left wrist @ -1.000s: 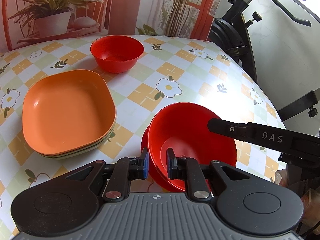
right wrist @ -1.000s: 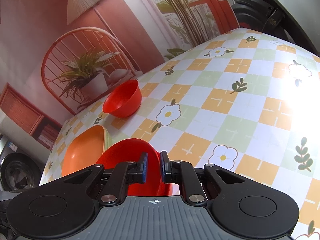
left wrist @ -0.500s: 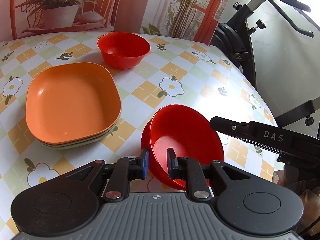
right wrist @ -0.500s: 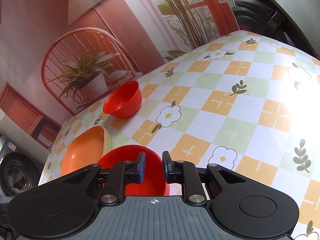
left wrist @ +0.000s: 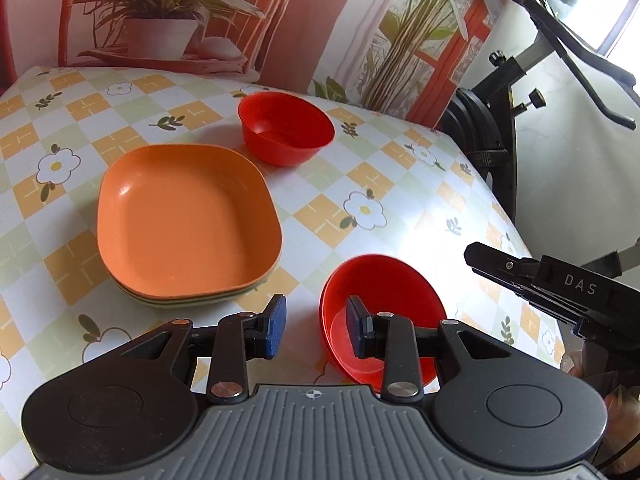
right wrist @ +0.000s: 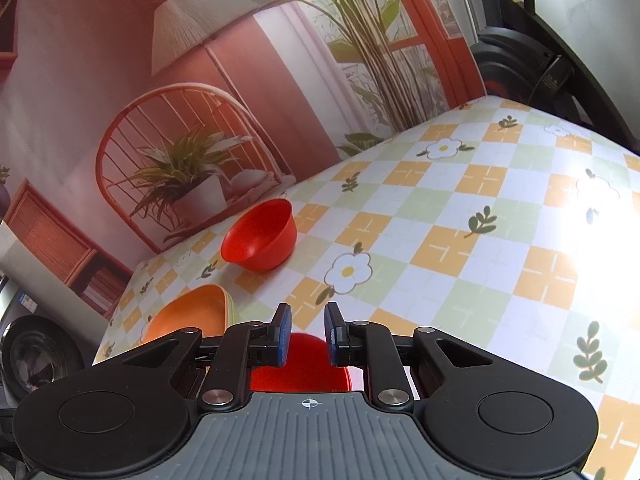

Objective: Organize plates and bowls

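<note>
Left hand-held gripper (left wrist: 313, 326): jaws spread wide, holding nothing. Its right finger sits over the inside of the near red bowl (left wrist: 384, 300), left finger is outside the rim; can't tell if either touches. Near red bowl sits on the tabletop (left wrist: 400, 168) close to the front edge, slightly tilted toward the camera.

Right hand-held gripper (right wrist: 307, 334): jaws partly apart, a narrow gap, nothing between them. In its view the near red bowl (right wrist: 304, 364) is just below and behind the fingers, mostly hidden.

Stack of plates (left wrist: 186, 220), orange one on top with greenish ones under it, sits left of the near bowl, apart from it. Second red bowl (left wrist: 286, 128) stands upright further back, just beyond the stack's far corner.
</note>
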Available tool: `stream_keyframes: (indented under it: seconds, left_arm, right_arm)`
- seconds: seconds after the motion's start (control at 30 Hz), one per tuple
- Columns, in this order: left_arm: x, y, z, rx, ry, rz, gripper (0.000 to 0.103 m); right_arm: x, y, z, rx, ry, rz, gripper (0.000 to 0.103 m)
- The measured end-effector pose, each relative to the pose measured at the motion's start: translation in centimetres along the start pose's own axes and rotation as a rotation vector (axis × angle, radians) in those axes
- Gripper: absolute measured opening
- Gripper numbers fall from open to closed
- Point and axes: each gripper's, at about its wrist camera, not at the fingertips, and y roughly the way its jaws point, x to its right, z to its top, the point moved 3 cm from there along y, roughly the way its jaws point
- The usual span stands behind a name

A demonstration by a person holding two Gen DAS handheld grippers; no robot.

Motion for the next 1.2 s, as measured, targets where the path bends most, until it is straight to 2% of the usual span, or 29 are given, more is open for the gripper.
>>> stream_keyframes:
  seconds: [0.33, 0.7, 0.9, 1.2]
  left_arm:
    - [-1.1, -5.9, 5.3, 0.176, -0.034, 0.004, 0.034]
    - [-2.2, -10.9, 9.0, 0.293, -0.066, 0.011, 0.034]
    - [-2.6, -10.7, 10.0, 0.314, -0.037, 0.045, 0.034]
    - [-3.9, -6.8, 11.0, 0.28, -0.007, 0.077, 0.034]
  right_arm:
    - [-1.0, -2.2, 5.0, 0.112, -0.068, 0.008, 0.018]
    - [-1.7, -3.4, 8.0, 0.18, -0.1, 0.019, 0.018]
    - [-1.6, -1.3, 7.7, 0.157, -0.122, 0.005, 0.018]
    - [-2.5, 4.0, 6.9, 0.075, -0.17, 0.013, 0.02]
